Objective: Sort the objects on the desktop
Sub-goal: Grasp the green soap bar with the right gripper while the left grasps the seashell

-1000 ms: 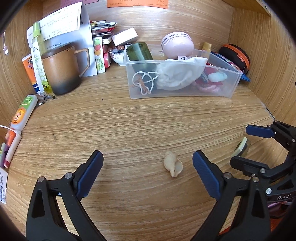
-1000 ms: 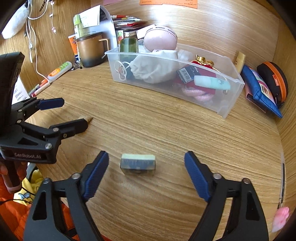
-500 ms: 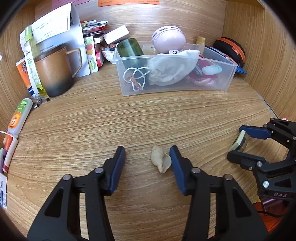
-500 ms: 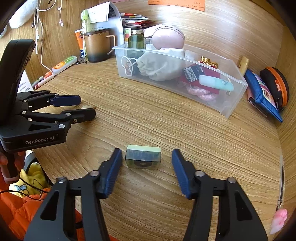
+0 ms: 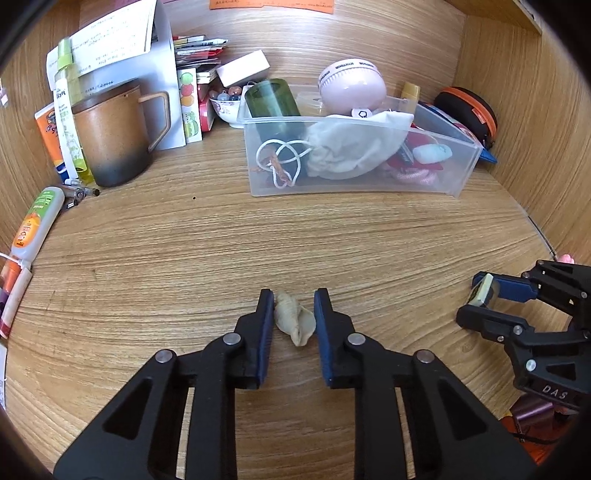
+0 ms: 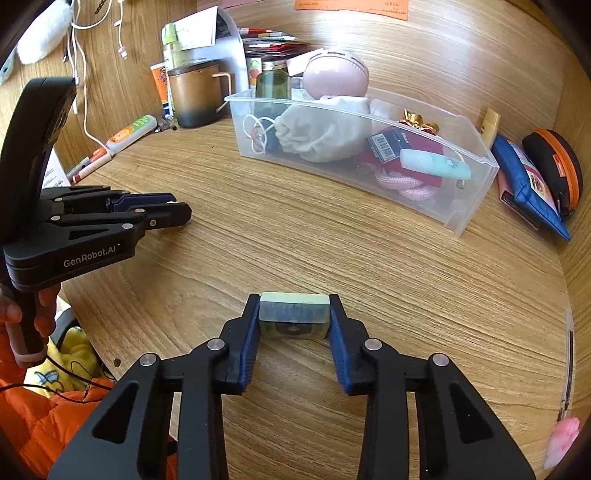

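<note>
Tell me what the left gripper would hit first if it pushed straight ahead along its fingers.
Probably the clear plastic bin. The left gripper is closed on the shell, bare desk lies ahead, then the bin's front wall. Depth is hard to judge through the fisheye.

The desk [image 5: 184,258] is made of light brown wood with wavy lines in it. Wooden walls stand around it — a back wall [image 5: 369,40] and a side wall [image 5: 535,129] on the right, all the same warm brown. An orange paper [image 5: 271,4] is stuck high on the back wall. White cables [image 6: 83,44] hang down the wood on the left in the right wrist view. The light is bright and even — the wood shines a little.
</note>
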A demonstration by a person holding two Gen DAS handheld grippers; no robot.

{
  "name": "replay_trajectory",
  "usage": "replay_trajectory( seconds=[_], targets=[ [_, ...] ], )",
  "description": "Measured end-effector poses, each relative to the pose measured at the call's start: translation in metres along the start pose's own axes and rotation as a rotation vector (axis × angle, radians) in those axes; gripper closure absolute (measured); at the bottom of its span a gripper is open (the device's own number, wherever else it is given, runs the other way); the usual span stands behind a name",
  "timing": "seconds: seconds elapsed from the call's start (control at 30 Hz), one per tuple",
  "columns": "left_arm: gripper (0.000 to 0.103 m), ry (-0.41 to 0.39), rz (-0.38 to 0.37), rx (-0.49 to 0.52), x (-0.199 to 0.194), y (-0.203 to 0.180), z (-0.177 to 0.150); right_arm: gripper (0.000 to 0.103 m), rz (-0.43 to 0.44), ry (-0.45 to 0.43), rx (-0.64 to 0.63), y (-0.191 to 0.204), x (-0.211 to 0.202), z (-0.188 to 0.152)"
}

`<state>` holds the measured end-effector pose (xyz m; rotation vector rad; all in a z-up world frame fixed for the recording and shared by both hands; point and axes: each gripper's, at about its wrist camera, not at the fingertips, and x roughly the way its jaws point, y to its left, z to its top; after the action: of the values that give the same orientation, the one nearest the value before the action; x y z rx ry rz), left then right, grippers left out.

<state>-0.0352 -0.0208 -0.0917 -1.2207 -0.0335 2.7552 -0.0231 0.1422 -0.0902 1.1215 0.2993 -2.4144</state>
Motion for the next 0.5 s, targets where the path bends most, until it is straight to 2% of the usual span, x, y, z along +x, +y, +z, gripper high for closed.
replay_trajectory(
  seconds=[0.23, 0.5],
  targets=[
    [0.082, -0.008, -0.006, -0.014, -0.003, 0.000, 0.001, 0.072, 0.011, -0.019, 0.016, -0.007, -0.004, 0.007],
    [0.082, -0.059, -0.003, -0.037, -0.012, 0.005, 0.016, 0.072, -0.005, -0.047, 0.048, -0.017, -0.011, 0.017]
  ],
)
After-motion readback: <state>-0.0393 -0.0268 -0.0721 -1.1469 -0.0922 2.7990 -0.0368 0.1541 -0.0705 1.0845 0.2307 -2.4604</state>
